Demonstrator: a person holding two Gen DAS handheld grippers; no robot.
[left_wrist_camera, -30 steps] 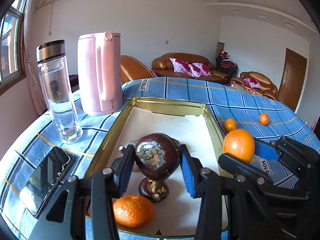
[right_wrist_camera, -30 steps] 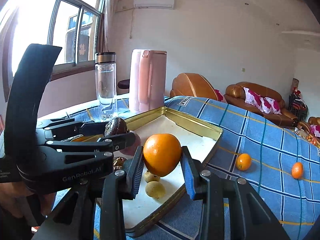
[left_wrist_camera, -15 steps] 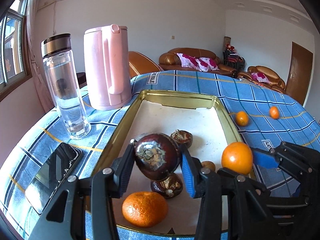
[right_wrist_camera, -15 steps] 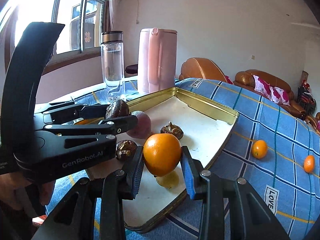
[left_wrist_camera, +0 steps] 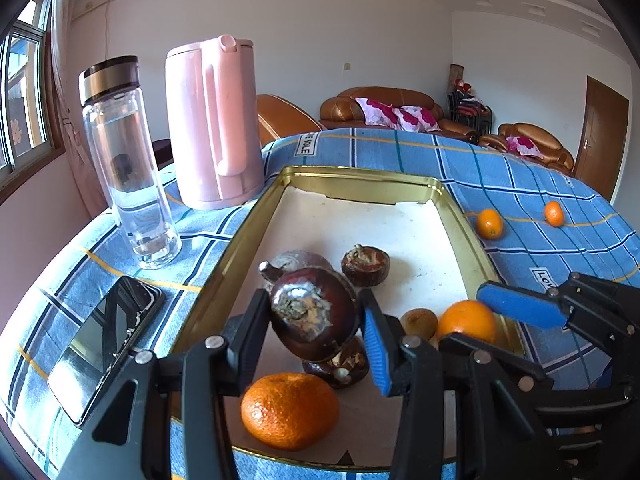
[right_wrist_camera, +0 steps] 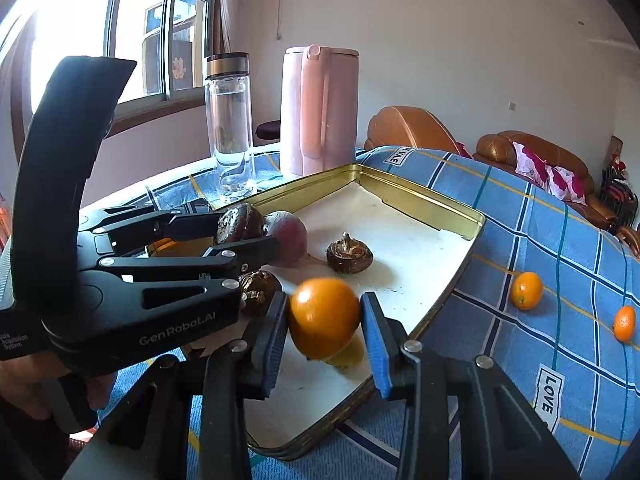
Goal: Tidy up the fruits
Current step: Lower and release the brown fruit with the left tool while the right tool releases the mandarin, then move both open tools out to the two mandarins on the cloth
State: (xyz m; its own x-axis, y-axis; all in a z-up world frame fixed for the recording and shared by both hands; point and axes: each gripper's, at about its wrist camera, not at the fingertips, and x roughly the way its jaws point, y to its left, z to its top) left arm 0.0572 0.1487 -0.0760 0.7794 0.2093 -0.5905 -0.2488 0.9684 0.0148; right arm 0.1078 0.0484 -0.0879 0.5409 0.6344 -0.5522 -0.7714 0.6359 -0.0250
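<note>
Left gripper (left_wrist_camera: 316, 316) jaws grip a mangosteen (left_wrist_camera: 314, 314); right gripper (right_wrist_camera: 324, 320) jaws seemingly loosening off the blurred orange (right_wrist_camera: 324, 318).

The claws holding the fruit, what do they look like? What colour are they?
Both claws are black frames of jointed bars with round silver rivets. Each has two flat fingers faced with ribbed blue pads. The left claw carries a tall curved black handle and white lettering, "GenRobot.AI", seen from the right wrist. The right claw looks the same build. No cables or sleeves show.
</note>
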